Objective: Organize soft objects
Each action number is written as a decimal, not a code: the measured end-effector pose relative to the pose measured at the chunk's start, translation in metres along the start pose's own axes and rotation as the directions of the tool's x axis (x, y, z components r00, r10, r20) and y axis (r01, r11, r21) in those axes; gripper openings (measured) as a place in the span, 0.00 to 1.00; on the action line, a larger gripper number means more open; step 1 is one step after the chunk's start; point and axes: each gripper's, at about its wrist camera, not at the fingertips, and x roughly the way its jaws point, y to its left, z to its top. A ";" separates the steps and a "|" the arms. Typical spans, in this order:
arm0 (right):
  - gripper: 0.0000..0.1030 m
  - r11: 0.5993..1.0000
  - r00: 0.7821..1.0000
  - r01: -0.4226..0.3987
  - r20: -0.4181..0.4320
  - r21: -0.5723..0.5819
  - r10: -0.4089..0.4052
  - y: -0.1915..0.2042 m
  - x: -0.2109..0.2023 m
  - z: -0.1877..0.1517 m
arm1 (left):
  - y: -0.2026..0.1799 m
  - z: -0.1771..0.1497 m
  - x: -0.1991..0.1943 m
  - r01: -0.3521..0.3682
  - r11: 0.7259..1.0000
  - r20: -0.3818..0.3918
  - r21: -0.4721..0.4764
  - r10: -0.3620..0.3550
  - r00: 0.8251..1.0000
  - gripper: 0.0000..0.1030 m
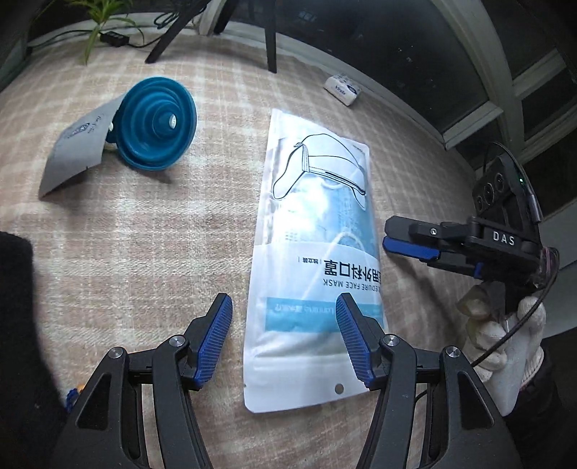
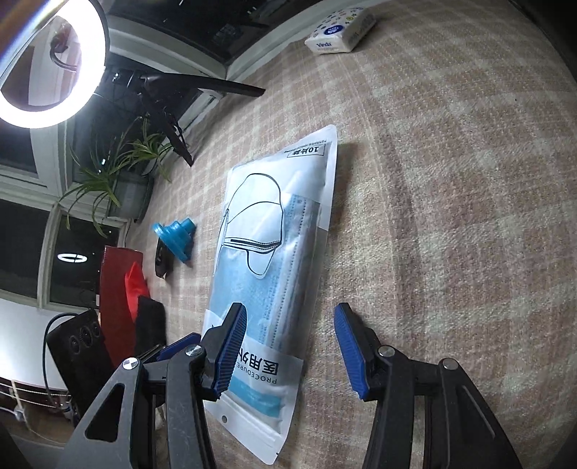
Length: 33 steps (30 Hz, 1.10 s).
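White-and-blue plastic pack of face masks (image 1: pixel 310 231) lies flat on the beige checked woven cloth (image 1: pixel 162 223). Its long axis runs away from both cameras. The hang-hole end is nearest the grippers; the end with the line drawing of a mask points toward the far window side. Printed text reads upside down in the left wrist view.

Left gripper (image 1: pixel 285 339): jaws well apart, nothing held. They straddle the pack's near left edge: one blue ribbed pad over the pack, the other over bare cloth. No visible contact.

Right gripper (image 2: pixel 290 348): jaws parted, nothing held. It sits at the pack's right edge: left pad over the pack, right pad over cloth. In the left wrist view it comes in from the side, carried by a hand in a white knit glove (image 1: pixel 505 342).

Blue collapsible silicone funnel (image 1: pixel 158 122) lies on its side, well left of the pack, touching a grey flat pouch (image 1: pixel 79 148). White tissue packet (image 2: pixel 339 32) lies far beyond the pack.
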 end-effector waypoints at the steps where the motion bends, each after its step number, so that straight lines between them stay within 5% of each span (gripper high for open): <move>1: 0.45 1.000 1.000 -0.005 -0.002 -0.001 0.005 0.001 0.001 0.000 | 0.001 0.001 0.001 0.003 1.000 0.000 -0.002 -0.003 1.000 0.58; 15: 0.48 0.996 1.000 0.024 -0.016 -0.082 -0.025 0.022 0.016 -0.001 | -0.021 0.006 0.017 -0.018 0.997 0.000 0.073 0.018 1.000 0.57; 24: 0.39 0.990 0.996 0.085 0.010 -0.114 -0.085 0.027 0.016 -0.007 | -0.018 0.007 0.018 0.040 0.999 0.016 0.009 -0.040 0.999 0.57; 29: 0.35 0.993 0.997 0.075 0.013 -0.094 -0.075 0.024 0.015 -0.007 | -0.025 0.008 0.016 0.041 0.999 0.038 0.024 -0.042 0.998 0.52; 33: 0.31 0.993 0.997 0.082 0.002 -0.085 -0.082 0.021 0.014 -0.006 | -0.020 0.007 0.022 0.017 0.999 0.019 0.030 -0.017 1.000 0.38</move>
